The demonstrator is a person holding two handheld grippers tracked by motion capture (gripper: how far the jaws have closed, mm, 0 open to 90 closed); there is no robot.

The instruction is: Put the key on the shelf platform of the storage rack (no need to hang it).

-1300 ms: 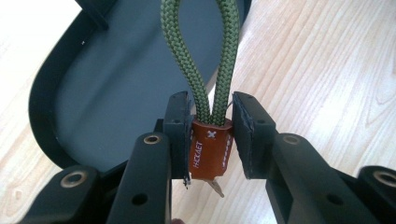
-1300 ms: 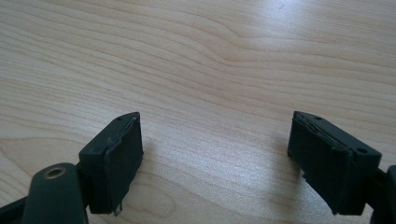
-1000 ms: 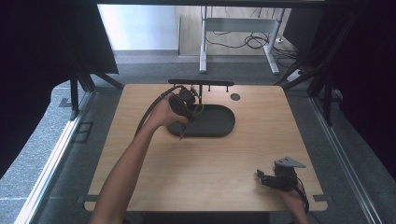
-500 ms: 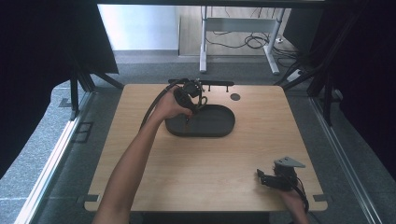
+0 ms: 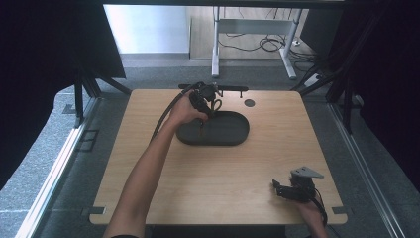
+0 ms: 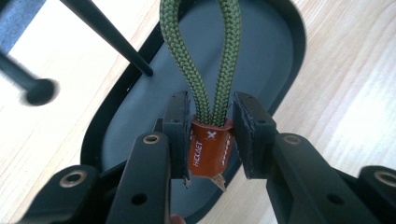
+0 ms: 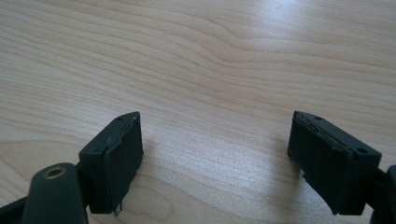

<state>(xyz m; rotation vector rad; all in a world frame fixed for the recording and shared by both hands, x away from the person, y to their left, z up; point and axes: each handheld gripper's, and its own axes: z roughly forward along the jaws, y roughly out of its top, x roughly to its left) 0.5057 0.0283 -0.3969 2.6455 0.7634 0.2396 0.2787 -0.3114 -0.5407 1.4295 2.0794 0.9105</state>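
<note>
In the high view, the left gripper [image 5: 204, 99] is held over the far end of a dark oval tray [image 5: 233, 134] that sits on the wooden counter [image 5: 208, 183] toward its far edge, about midway across. A small brown piece hangs from this gripper over the tray's left part; at this size it is hard to make out. A black bar [image 5: 230, 89] lies along the counter's far edge just beyond the tray. The right gripper [image 5: 283, 191], with its grey three-cornered plate on top, rests low near the counter's near right corner, well apart from the tray.

In the left gripper view, the jaws are narrow, clamped on a brown leather tag [image 6: 208, 148] that bears white stitching and lettering. A green braided cord loop [image 6: 201, 56] rises from the tag. Behind it lies the tray [image 6: 275, 51]; its bare floor shows nothing in it, though the gripper covers part.

In the right gripper view, the right gripper [image 7: 215, 161] stands wide apart, holding nothing, just above the bare wood of the counter [image 7: 210, 56].
</note>
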